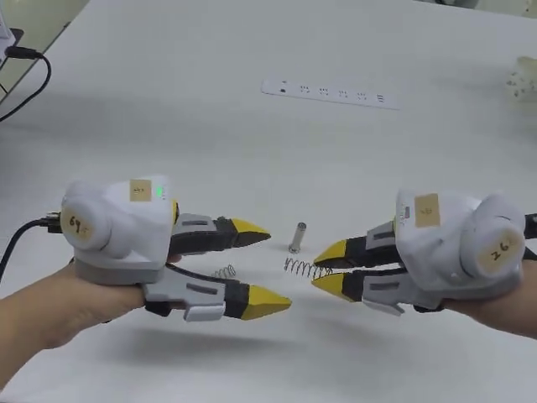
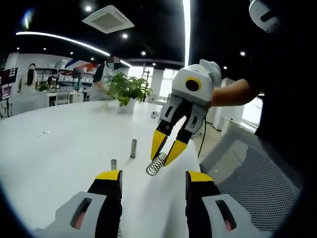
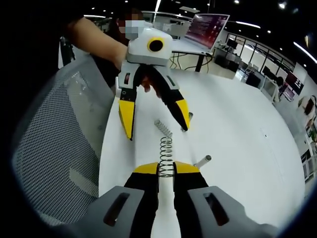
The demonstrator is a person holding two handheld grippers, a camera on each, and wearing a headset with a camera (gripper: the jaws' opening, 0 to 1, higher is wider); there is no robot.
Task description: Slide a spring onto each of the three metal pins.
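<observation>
White bench (image 1: 252,151) cut off by frame edges. Left hand-held gripper (image 1: 279,267), lower left: jaws wide, empty, half hiding small loose coil spring (image 1: 225,271). Right hand-held gripper (image 1: 314,270), lower right: pinching thin silver wire spring (image 1: 298,268) by one end. Short grey metal pin (image 1: 297,238) centre, just above, apart.

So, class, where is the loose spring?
Head view: the loose spring lies between the jaws of the open left gripper, left of the metal pin.
</observation>
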